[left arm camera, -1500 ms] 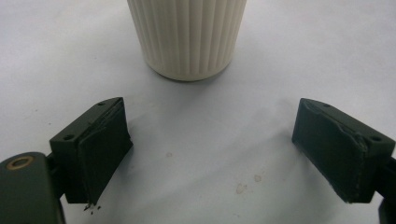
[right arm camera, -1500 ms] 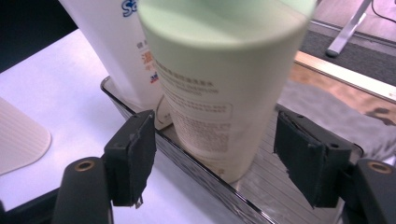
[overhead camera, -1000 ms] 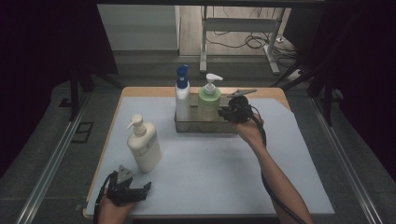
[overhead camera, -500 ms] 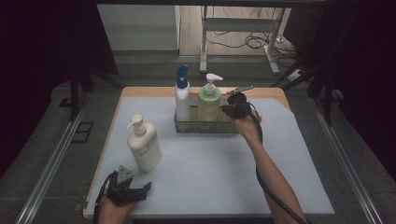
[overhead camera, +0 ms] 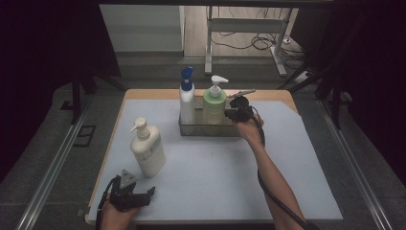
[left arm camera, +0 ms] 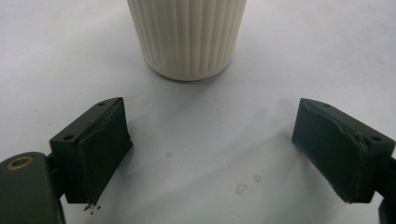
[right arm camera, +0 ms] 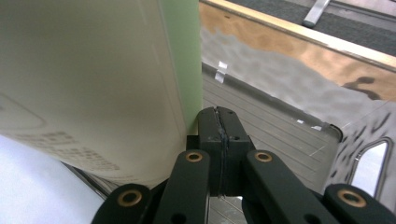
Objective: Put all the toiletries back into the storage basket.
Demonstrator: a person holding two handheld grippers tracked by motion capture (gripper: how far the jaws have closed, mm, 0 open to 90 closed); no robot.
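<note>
While the left tool rests on the surface, the right works at the tray.
Left jaws gape toward the cream pump bottle, near but untouched; the right tool, pressed together and empty, nudges the green bottle standing in the metal tray.

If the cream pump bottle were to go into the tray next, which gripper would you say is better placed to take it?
Probably the left gripper: its jaws stand open, facing the cream bottle close ahead. The right gripper is shut, over at the metal tray beside the green bottle.
</note>
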